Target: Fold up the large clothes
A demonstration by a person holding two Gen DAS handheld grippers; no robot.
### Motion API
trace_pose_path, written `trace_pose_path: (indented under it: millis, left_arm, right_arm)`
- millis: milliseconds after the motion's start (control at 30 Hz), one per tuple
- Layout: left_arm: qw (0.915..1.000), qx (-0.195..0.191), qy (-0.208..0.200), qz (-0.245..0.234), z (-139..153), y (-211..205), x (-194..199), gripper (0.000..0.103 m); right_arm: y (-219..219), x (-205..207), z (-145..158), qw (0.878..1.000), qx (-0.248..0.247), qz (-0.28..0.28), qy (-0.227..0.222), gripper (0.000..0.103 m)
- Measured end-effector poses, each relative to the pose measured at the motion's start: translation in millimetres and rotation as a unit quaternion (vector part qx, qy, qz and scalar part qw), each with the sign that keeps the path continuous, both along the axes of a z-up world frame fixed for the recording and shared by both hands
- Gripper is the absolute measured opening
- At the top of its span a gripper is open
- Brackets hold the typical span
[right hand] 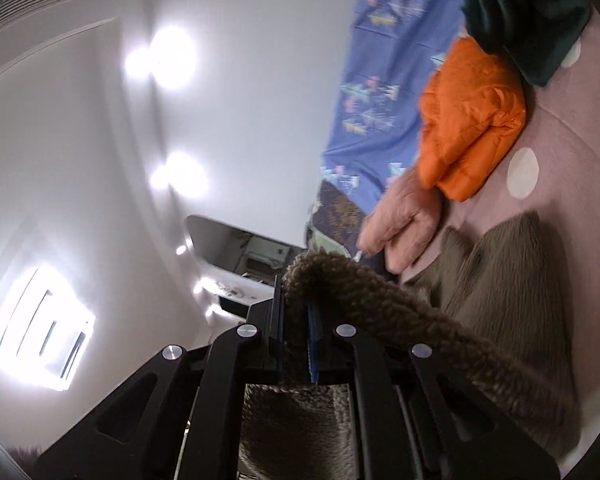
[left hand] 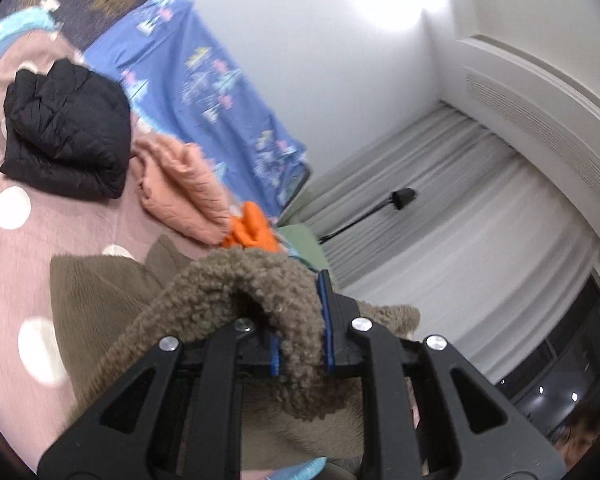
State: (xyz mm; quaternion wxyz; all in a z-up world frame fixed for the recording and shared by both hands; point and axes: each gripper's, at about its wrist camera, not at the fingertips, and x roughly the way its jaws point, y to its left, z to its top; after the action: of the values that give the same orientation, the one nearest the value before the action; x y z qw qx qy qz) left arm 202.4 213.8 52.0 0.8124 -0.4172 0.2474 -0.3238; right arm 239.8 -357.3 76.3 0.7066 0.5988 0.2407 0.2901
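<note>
Fleece fills both pinches: the left gripper (left hand: 302, 320) has its blue pads pressed onto a thick roll of the brown fleece garment (left hand: 100, 304), and the right gripper (right hand: 296, 320) is closed on another bunched edge of the same garment (right hand: 500, 280), which is lifted at the held edges while the rest drapes down onto the pink dotted bedspread (left hand: 28, 152). Slippage is the risk I judge most likely, since the pile is bulky and the hanging weight pulls against both pinches; uneven tension could also twist the fold. Beyond the fleece lie a peach garment (left hand: 184, 184), an orange jacket (right hand: 472, 120) and a folded black jacket (left hand: 64, 128), so a dragging hem might snag them. Open bedspread remains on the side of the fleece away from the blue curtain (left hand: 204, 76)
</note>
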Motion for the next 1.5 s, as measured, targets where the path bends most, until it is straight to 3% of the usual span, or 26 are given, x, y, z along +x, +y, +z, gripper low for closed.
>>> trace_pose_path:
  millis: [200, 333, 367, 400, 433, 467, 533, 567, 600, 700, 800, 900, 933, 967, 1000, 1067, 1133, 1233, 1267, 1300, 1333, 1367, 1400, 1467, 1500]
  left_arm:
    - [0.9942, -0.007, 0.108, -0.001, -80, 14, 112, 0.015]
    - [0.9814, -0.006, 0.192, 0.009, -145, 29, 153, 0.017]
    - [0.9762, -0.020, 0.216, 0.009, -164, 34, 158, 0.018]
    - [0.9742, -0.037, 0.223, 0.008, -174, 37, 160, 0.019]
    - [0.9724, -0.068, 0.223, 0.001, -183, 42, 160, 0.020]
    - [0.9721, -0.083, 0.219, -0.003, -186, 44, 159, 0.024]
    - [0.9750, -0.103, 0.197, -0.004, -178, 49, 153, 0.045]
    - [0.9771, -0.109, 0.183, 0.002, -172, 51, 149, 0.072]
    - [0.9787, -0.123, 0.164, 0.013, -163, 55, 144, 0.092]
    - [0.9800, -0.152, 0.121, 0.046, -135, 69, 127, 0.097]
    - [0.9829, -0.122, 0.117, 0.072, -107, 68, 107, 0.097]
    - [0.9906, -0.047, 0.103, 0.077, -74, 43, 89, 0.092]
    - [0.9927, -0.026, 0.093, 0.072, -65, 31, 85, 0.085]
    - [0.9947, -0.002, 0.081, 0.064, -54, 13, 81, 0.063]
    - [0.9951, 0.018, 0.078, 0.058, -48, -4, 83, 0.048]
    - [0.9938, 0.074, 0.072, 0.040, -40, -44, 87, 0.027]
    - [0.9851, 0.148, 0.079, 0.035, -42, -83, 99, 0.025]
    - [0.9697, 0.213, 0.112, 0.042, -69, -108, 129, 0.025]
    - [0.9618, 0.232, 0.136, 0.052, -88, -109, 141, 0.025]
    - [0.9542, 0.245, 0.161, 0.059, -105, -108, 150, 0.025]
    - [0.9436, 0.258, 0.193, 0.074, -128, -100, 161, 0.025]
    - [0.9400, 0.258, 0.207, 0.083, -143, -93, 166, 0.012]
    - [0.9388, 0.243, 0.227, 0.090, -161, -81, 170, 0.002]
    - [0.9485, 0.192, 0.234, 0.093, -172, -60, 174, 0.002]
    - [0.9479, 0.197, 0.228, 0.103, -171, -55, 174, 0.002]
  right_arm:
    - [-1, 100, -89, 0.994, -0.009, 0.003, 0.112, 0.009]
    - [-6, 122, -141, 0.984, -0.014, 0.003, 0.177, 0.015]
    - [-12, 121, -148, 0.983, -0.021, -0.015, 0.181, 0.018]
    - [-17, 118, -151, 0.981, -0.035, -0.030, 0.188, 0.037]
    - [-23, 114, -153, 0.979, -0.043, -0.045, 0.193, 0.050]
    - [-30, 107, -153, 0.980, -0.038, -0.061, 0.184, 0.057]
    - [-35, 99, -146, 0.983, -0.032, -0.066, 0.167, 0.057]
    - [-34, 93, -136, 0.985, -0.041, -0.065, 0.155, 0.057]
    - [-33, 87, -126, 0.985, -0.057, -0.066, 0.146, 0.057]
    - [-27, 76, -92, 0.986, -0.099, -0.061, 0.116, 0.057]
    - [-13, 60, -59, 0.987, -0.125, -0.049, 0.083, 0.057]
    - [11, 46, -27, 0.982, -0.181, -0.034, 0.053, 0.056]
    - [22, 44, -19, 0.978, -0.201, -0.031, 0.045, 0.052]
    - [36, 44, -12, 0.974, -0.222, -0.024, 0.038, 0.038]
    - [49, 47, -10, 0.972, -0.232, -0.013, 0.038, 0.028]
    - [75, 62, -13, 0.967, -0.252, 0.006, 0.046, 0.024]
    - [98, 80, -24, 0.955, -0.288, 0.016, 0.063, 0.022]
    - [128, 113, -56, 0.932, -0.340, 0.043, 0.118, 0.022]
    - [132, 124, -74, 0.917, -0.368, 0.047, 0.147, 0.022]
    - [132, 131, -90, 0.903, -0.392, 0.046, 0.171, 0.021]
    - [131, 133, -103, 0.898, -0.397, 0.047, 0.182, 0.016]
    - [124, 135, -119, 0.903, -0.381, 0.050, 0.193, 0.007]
    - [116, 135, -129, 0.912, -0.357, 0.046, 0.196, 0.002]
    - [105, 133, -131, 0.919, -0.344, 0.032, 0.191, 0.000]
    - [101, 132, -131, 0.917, -0.352, 0.021, 0.190, 0.000]
